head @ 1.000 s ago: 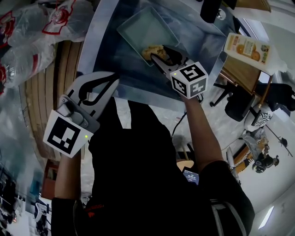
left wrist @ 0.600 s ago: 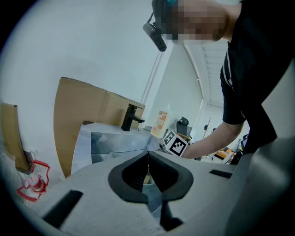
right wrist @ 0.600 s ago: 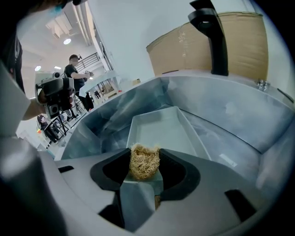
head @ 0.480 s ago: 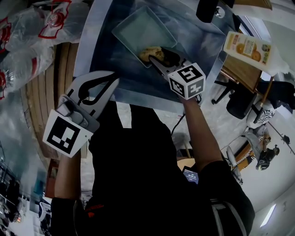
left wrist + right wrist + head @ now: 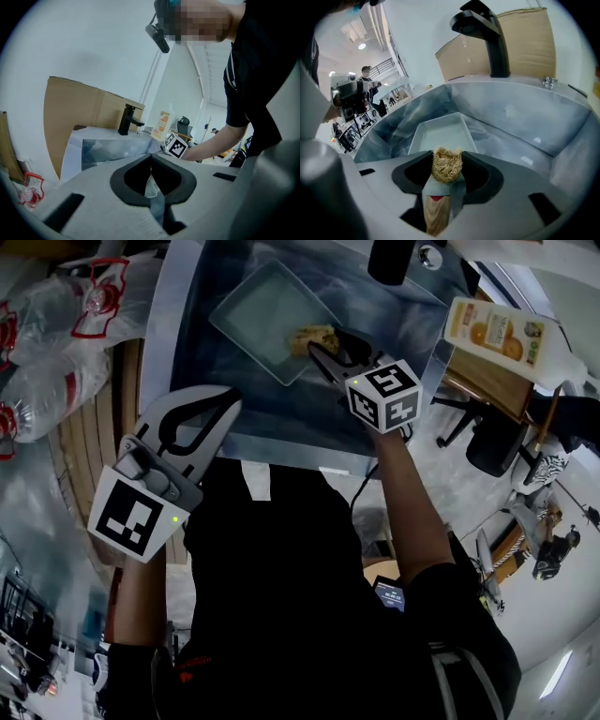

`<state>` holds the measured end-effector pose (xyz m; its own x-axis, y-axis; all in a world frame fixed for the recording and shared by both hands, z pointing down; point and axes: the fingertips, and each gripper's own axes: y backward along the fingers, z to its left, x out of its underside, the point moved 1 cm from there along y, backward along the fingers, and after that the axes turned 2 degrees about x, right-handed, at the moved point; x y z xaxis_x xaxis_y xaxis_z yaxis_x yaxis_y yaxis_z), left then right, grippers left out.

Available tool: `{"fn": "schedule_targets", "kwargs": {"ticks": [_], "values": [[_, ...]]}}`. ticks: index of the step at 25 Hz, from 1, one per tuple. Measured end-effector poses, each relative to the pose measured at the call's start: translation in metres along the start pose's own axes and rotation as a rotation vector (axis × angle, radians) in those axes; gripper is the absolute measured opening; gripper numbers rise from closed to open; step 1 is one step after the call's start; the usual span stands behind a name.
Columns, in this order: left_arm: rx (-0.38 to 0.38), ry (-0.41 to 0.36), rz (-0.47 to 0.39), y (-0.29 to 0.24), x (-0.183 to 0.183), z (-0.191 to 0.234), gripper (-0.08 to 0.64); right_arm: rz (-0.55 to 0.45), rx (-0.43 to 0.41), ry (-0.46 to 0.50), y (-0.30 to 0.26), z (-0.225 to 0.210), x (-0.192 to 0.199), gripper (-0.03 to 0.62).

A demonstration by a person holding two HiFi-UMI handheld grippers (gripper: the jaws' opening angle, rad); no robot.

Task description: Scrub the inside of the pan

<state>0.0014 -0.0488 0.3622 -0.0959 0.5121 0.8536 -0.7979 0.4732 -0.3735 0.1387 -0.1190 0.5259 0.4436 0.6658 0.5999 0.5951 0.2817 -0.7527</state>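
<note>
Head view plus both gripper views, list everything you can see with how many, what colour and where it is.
sink: one, blue-grey, in front of the person
pan: one, pale grey, rectangular, lying in the sink
scrubber: one, straw-coloured, by the pan's near end
faucet: one, black, at the sink's back edge
bottle: one, white with orange label, right of the sink
cardboard: one sheet, brown, behind the sink
plastic bags: several, clear with red print, left of the sink
left claw: one, grey, shut, empty, short of the sink
right claw: one, grey, shut on the scrubber
</note>
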Motion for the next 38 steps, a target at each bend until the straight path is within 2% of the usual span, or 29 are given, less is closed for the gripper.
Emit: {"fn": "schedule_targets", "kwargs": {"ticks": [12,20,27,38], "values": [[0.005,-0.018,0.014,-0.014,-0.011,-0.001,0.018,-0.016,0.053,0.007,0.004,-0.031,-0.009,0.193],[0.01,-0.041,0.018,-0.011,-0.016,-0.008,0.018,-0.027,0.067,0.017,0.006,-0.032,-0.015,0.193],[0.01,-0.068,0.011,0.004,-0.024,-0.018,0.019,-0.09,0.053,0.019,0.025,-0.007,-0.035,0.193],[0.032,-0.165,-0.027,0.039,-0.053,-0.045,0.018,-0.202,0.057,0.045,0.079,0.054,-0.069,0.193]]}}
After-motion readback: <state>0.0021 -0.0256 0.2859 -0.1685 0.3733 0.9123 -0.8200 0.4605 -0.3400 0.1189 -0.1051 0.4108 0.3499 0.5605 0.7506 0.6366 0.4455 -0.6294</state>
